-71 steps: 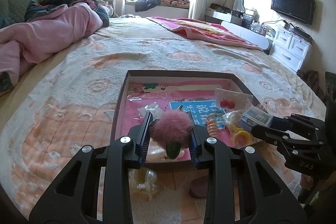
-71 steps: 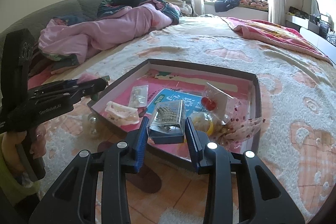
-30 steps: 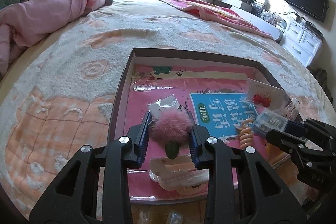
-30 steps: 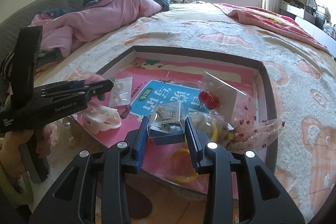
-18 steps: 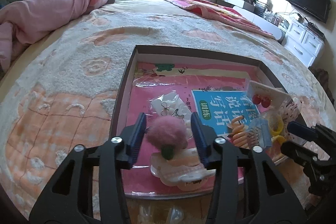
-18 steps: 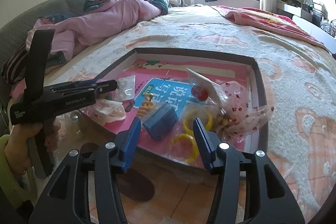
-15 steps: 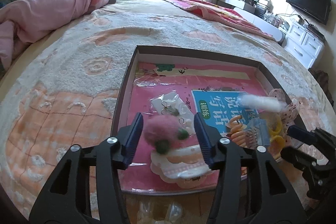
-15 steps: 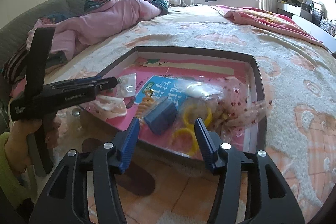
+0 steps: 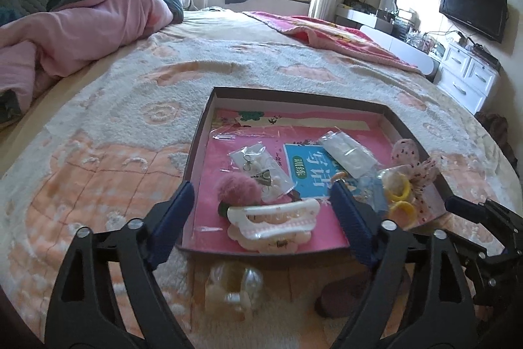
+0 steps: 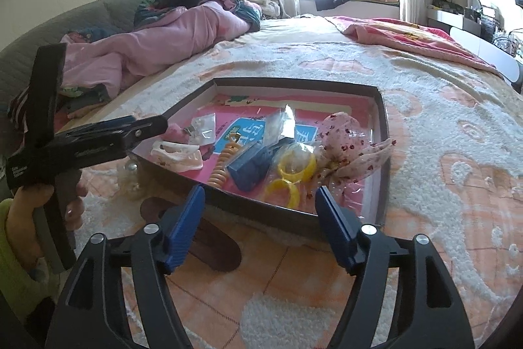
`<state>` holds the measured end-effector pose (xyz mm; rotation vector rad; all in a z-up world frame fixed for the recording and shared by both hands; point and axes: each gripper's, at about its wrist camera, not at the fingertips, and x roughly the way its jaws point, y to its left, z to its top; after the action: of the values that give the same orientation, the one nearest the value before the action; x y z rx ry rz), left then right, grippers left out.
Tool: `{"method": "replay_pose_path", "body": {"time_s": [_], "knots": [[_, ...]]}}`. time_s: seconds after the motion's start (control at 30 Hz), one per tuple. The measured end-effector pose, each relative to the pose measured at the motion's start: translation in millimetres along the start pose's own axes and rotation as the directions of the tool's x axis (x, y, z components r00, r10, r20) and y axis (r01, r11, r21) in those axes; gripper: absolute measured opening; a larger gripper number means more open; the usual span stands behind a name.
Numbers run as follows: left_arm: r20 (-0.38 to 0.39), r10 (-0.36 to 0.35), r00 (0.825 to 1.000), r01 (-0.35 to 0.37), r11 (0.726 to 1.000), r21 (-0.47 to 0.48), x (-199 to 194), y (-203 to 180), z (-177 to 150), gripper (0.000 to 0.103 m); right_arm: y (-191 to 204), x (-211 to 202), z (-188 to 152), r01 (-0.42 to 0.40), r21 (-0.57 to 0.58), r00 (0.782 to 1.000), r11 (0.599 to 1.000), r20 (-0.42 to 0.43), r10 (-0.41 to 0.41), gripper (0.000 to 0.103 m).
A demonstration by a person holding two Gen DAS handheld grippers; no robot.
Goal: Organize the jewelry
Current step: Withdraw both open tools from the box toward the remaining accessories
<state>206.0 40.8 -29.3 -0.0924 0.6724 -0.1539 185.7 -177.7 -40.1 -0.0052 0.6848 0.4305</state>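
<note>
Left gripper (image 9: pixel 261 205) jaws have just been opening, now spread wide and empty; pink pompom (image 9: pixel 240 187) lies released in the shallow tray (image 9: pixel 294 95), touching the white hair claw (image 9: pixel 273 218). Right gripper (image 10: pixel 260 215) likewise has just been opening, empty; blue box (image 10: pixel 253 165) rests in the tray beside the yellow rings (image 10: pixel 289 177).

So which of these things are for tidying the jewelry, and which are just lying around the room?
For the job:
- tray
- pink pom-pom
- white hair claw
- yellow rings
- small blue box
- orange coil tie
- left gripper and right gripper, both open and empty

Just lying about:
- pink quilt
- TV
- white drawers
</note>
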Motion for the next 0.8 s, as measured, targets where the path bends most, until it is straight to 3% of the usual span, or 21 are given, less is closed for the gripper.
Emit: {"method": "replay_pose_path", "body": {"time_s": [0.23,0.8], "knots": [[0.022,0.012,1.0,-0.012,1.0,-0.001,-18,-2,-7,0.087,5,-11,-3,0.005,-0.024,1.0,1.0,0.019,-0.005,0.075],[0.07,0.032,0.997,-0.031,0.999,-0.02,-60,0,-25,0.091,31,-39,-10,-0.013,-0.111,0.997,0.994,0.075,0.021,0.081]]}}
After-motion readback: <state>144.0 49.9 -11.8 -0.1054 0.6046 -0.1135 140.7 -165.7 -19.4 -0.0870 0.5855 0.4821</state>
